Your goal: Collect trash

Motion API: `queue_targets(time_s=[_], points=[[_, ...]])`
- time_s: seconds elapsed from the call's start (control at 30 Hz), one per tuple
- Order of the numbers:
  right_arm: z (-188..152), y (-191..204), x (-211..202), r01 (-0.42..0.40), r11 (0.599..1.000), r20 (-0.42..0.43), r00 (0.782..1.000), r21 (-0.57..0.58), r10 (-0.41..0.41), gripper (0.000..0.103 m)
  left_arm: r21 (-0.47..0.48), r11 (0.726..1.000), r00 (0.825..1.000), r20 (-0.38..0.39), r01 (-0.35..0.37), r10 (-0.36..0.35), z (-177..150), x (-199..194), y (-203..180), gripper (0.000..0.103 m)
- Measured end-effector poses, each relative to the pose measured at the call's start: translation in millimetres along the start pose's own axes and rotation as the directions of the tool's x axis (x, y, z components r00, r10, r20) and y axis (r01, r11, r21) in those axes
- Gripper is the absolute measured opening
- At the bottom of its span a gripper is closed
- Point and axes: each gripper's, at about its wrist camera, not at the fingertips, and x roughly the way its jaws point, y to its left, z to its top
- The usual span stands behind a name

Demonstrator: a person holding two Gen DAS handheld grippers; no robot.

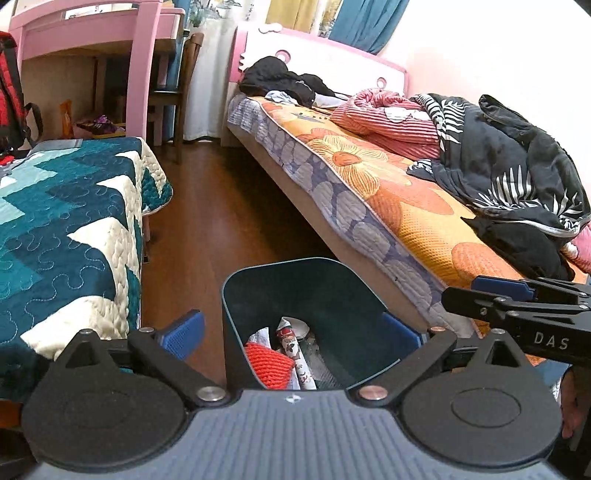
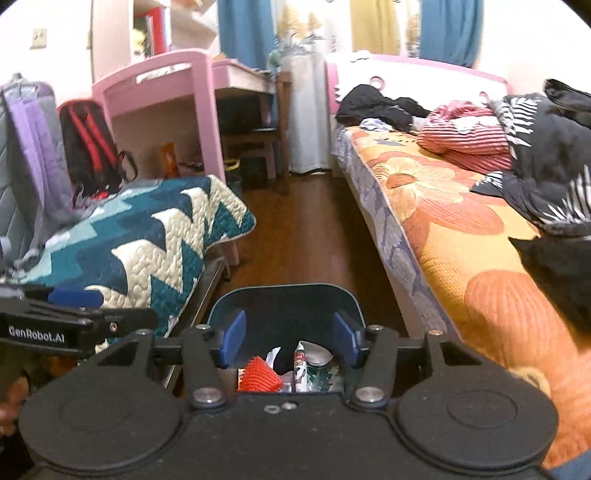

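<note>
A bedroom with a dark wood floor: a pink desk at upper left, a floral-sheeted bed at right, a teal zigzag quilt at left. A dark teal bin stands on the floor at lower centre of both views, between quilt and bed. Inside it lie trash items: a red knit piece, a printed wrapper and crumpled paper. The left gripper has its jaws spread wide, holding nothing, the bin between them. The right gripper is likewise open and empty above the bin.
</note>
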Motion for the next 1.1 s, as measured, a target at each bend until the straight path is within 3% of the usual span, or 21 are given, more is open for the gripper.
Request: queue_targets(time_s=[0.3,0.6,1.1], points=[[-15,10,7,0.055,0.997,0.028,0.998,-0.056,-0.053,0.054,0.015,1.0,1.0,-0.01,0.005,-0.005,-14,7,-1,0.102],[-17,17,13,0.012,0.999,0.015,1.0,-0.037,-0.012,0.054,0.055,0.998,1.0,-0.005,0.007,-0.006,-18,10,-6,0.102],[-17,17,11,0.016,1.0,0.016,1.0,-0.02,-0.016,0.054,0.015,1.0,1.0,0.021,-0.015,0.015,-18,6,-3,0.102]])
